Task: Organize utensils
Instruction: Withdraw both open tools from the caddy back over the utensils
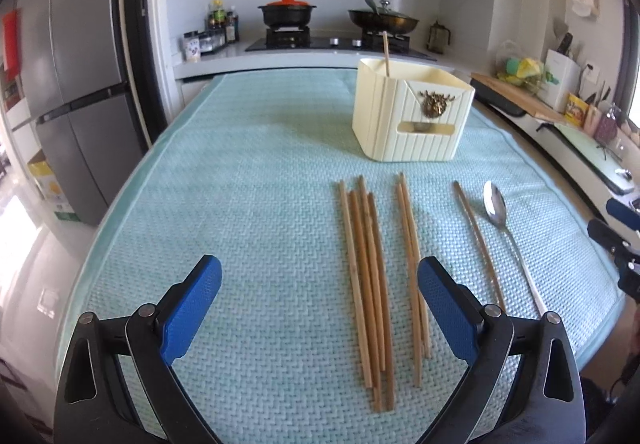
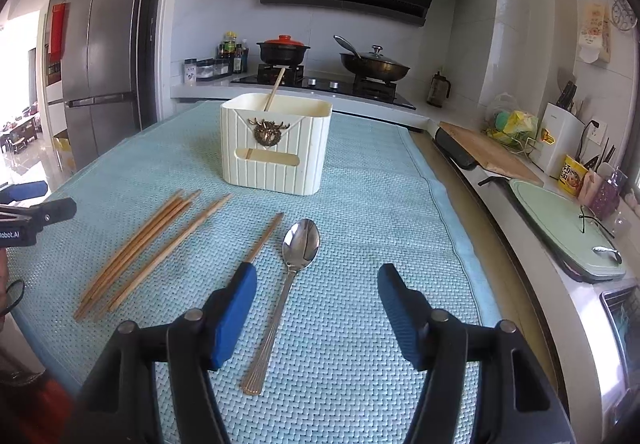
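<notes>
One chopstick point(image 2: 274, 89) stands tilted in the cream holder point(image 2: 276, 148) on my blue mat point(image 1: 248, 180). More wooden chopsticks point(image 1: 366, 284) lie loose before it, beside a shiny metal spoon point(image 2: 298, 248). My left claw point(image 1: 320, 308) and right claw point(image 2: 316, 308) are both spread, pinching nothing.

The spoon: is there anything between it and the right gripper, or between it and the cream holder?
Nothing visible. The spoon lies bare on the mat, its handle between the open right gripper's fingers. Bare mat separates it from the holder. One chopstick lies beside the spoon, not across it.
</notes>
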`<state>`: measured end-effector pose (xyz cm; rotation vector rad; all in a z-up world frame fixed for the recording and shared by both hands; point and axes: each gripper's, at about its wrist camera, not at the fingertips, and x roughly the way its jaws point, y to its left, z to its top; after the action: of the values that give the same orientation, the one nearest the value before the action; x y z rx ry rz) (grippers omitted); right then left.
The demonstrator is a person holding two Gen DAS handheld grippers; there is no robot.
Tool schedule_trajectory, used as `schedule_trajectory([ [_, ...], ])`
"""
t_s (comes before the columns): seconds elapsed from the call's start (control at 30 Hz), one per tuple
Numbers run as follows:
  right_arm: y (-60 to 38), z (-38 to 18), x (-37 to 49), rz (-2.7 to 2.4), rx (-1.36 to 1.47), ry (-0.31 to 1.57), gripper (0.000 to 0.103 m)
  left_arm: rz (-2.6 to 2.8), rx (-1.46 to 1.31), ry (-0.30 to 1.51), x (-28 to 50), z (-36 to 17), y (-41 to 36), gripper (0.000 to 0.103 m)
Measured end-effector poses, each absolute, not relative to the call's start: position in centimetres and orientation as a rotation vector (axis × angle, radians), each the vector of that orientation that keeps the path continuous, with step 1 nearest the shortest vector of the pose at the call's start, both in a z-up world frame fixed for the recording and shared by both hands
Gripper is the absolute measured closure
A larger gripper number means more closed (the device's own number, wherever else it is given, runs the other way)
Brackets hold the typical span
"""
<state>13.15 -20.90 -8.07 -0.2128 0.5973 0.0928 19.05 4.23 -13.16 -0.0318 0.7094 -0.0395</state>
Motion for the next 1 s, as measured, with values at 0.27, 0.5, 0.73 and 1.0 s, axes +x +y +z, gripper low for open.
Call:
schedule_trajectory([
  [0.27,-20.7,-8.2,13.0,0.063,-0.224,0.578,0.022,-0.042,-0.059,0.716,18.6,-12.5,5.2,0.004],
  [0.5,-20.7,-8.1,12.8,0.059,-0.222,0.566,0.019,0.008,-0.087,0.681,18.1,-10.8,6.9,0.001],
  [0.73,-21.6,-7.5,12.6,0.046,-0.213,0.533,0.019,0.019,-0.031,0.640,17.0,-9.3,6.7,0.001],
  [1.0,-22.6,-7.0,12.4,0.039,-0.199,0.521,0.019,0.021,-0.089,0.642,17.3,-8.6,7.7,0.001],
])
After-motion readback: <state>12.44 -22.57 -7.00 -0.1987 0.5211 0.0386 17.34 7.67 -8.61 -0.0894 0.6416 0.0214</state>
